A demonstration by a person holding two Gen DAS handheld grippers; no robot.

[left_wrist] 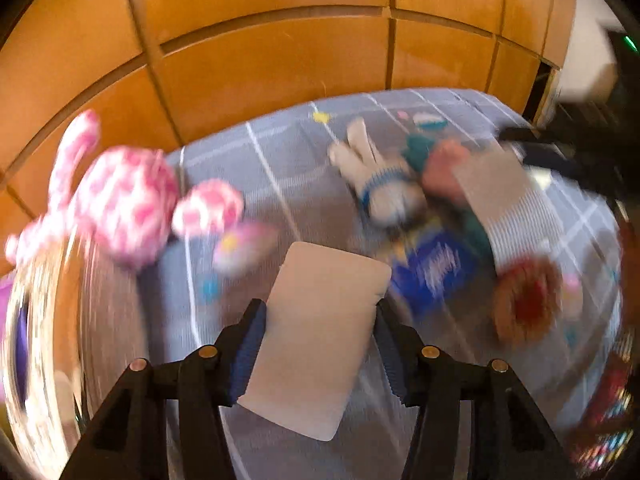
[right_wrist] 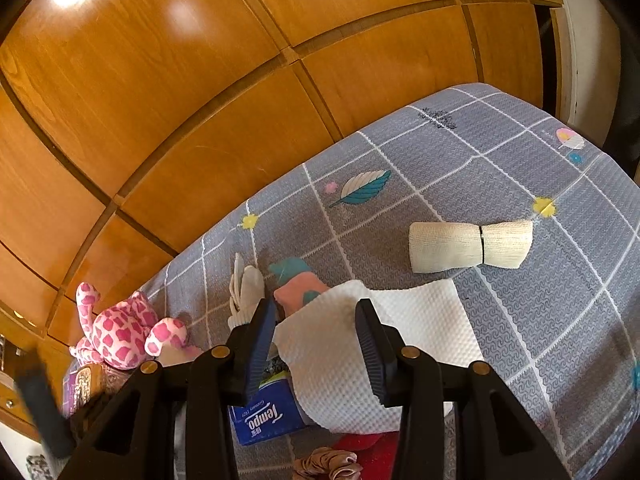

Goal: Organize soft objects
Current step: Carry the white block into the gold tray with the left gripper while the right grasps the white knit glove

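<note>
Our left hand-held gripper pinches a beige pad across its width; it looks light and squashy, so a mid-body hold suits. Our right hand-held gripper pinches the limp white towel at a bunched fold.

Items counted on the grey checked mat: one pink-and-white spotted plush toy, left; one white plush rabbit, centre; one blue tissue pack, lower centre; one white waffle towel, centre; one cream tied roll, right; one beige pad; one scrunchie, bottom.
</note>
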